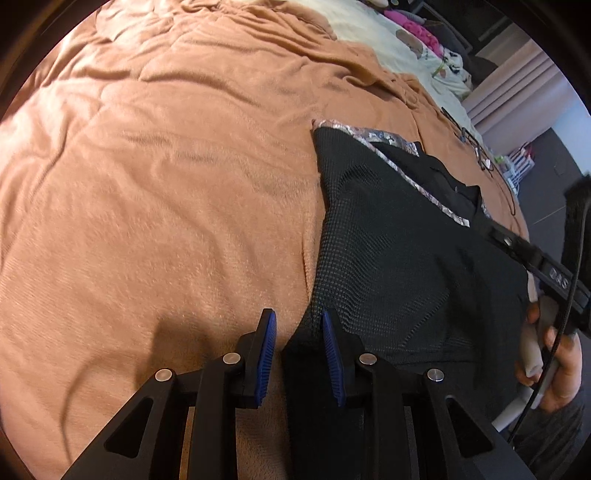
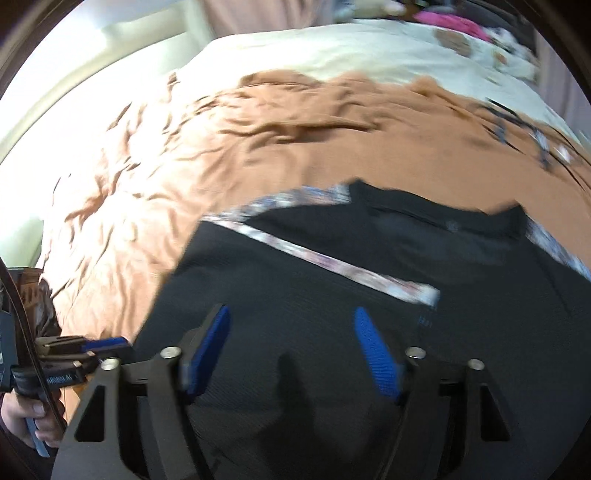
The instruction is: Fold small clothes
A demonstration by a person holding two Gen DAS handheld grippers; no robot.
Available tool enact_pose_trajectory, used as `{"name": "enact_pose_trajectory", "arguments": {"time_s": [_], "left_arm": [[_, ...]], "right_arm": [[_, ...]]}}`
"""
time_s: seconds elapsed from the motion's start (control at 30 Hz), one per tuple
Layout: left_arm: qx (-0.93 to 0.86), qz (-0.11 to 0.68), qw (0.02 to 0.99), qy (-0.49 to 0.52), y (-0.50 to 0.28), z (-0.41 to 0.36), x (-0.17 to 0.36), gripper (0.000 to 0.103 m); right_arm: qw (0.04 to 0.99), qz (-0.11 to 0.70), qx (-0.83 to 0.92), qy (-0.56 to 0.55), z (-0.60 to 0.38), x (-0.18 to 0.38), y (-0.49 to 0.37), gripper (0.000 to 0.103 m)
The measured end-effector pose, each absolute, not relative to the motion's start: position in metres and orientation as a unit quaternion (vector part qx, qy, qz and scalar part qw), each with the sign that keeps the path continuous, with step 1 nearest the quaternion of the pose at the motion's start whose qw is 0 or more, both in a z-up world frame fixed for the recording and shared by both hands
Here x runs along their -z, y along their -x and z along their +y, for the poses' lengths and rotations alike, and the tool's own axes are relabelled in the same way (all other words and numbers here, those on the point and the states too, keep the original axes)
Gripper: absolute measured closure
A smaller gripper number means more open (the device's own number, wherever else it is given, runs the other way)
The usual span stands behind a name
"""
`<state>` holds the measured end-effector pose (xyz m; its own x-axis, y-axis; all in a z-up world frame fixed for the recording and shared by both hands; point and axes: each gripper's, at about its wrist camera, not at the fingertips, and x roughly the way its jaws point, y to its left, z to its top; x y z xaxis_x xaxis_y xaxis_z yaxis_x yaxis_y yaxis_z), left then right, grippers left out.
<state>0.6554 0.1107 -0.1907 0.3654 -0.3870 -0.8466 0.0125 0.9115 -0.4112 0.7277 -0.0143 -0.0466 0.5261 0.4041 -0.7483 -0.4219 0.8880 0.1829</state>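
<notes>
A black mesh-knit shirt [image 1: 388, 240] with pale floral trim bands [image 1: 436, 199] lies spread on the orange-brown blanket [image 1: 166, 166]. My left gripper [image 1: 300, 350] is at the shirt's near left edge. Its blue pads [image 1: 267, 350] are apart, and a fold of the black cloth runs between them without being pinched. My right gripper [image 2: 291, 347] hovers wide open over the shirt's middle [image 2: 332, 332], below a diagonal trim band [image 2: 332, 266]. The left gripper [image 2: 105, 345] also shows at that view's left edge, beside the shirt's hem.
A person's hand [image 1: 561, 362] holds the right tool's handle at the bed's edge. A cream duvet [image 2: 332, 48] and pink items [image 1: 417, 29] lie beyond the blanket. Thin dark cables [image 1: 476, 147] rest on the blanket past the shirt. Curtains [image 1: 517, 85] hang at the far right.
</notes>
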Motion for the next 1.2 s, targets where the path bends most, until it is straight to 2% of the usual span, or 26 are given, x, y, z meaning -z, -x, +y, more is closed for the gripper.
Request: {"name": "enact_pose_trajectory", "arguments": {"time_s": [0.07,0.27,0.73,0.8,0.83,0.93,0.97,1.0,1.2], "left_arm": [[0.126,0.545,0.809,0.178,-0.654,0.114,0.192,0.077],[0.113,0.543,0.808,0.201,-0.651,0.118,0.195,0.087],[0.09,0.518,0.813,0.251,-0.63,0.126,0.203,0.091],[0.091,0.515,0.812,0.258,-0.628,0.128,0.203,0.092],[0.091,0.514,0.812,0.261,-0.627,0.129,0.204,0.092],[0.088,0.51,0.811,0.272,-0.622,0.132,0.204,0.092],[0.086,0.51,0.812,0.271,-0.619,0.132,0.203,0.092],[0.084,0.509,0.813,0.268,-0.618,0.132,0.202,0.092],[0.079,0.504,0.815,0.274,-0.612,0.134,0.202,0.093]], "right_arm": [[0.87,0.426,-0.245,0.029,-0.001,0.052,-0.737,0.051],[0.867,0.42,-0.262,0.062,0.03,0.069,-0.77,0.051],[0.851,0.429,-0.269,0.139,0.113,0.099,-0.819,0.051],[0.85,0.432,-0.268,0.135,0.117,0.1,-0.823,0.066],[0.85,0.433,-0.265,0.139,0.119,0.102,-0.825,0.07],[0.852,0.427,-0.258,0.159,0.127,0.104,-0.826,0.087],[0.853,0.425,-0.252,0.166,0.13,0.104,-0.825,0.096],[0.854,0.424,-0.246,0.172,0.133,0.103,-0.825,0.1],[0.87,0.422,-0.186,0.173,0.139,0.105,-0.832,0.102]]}}
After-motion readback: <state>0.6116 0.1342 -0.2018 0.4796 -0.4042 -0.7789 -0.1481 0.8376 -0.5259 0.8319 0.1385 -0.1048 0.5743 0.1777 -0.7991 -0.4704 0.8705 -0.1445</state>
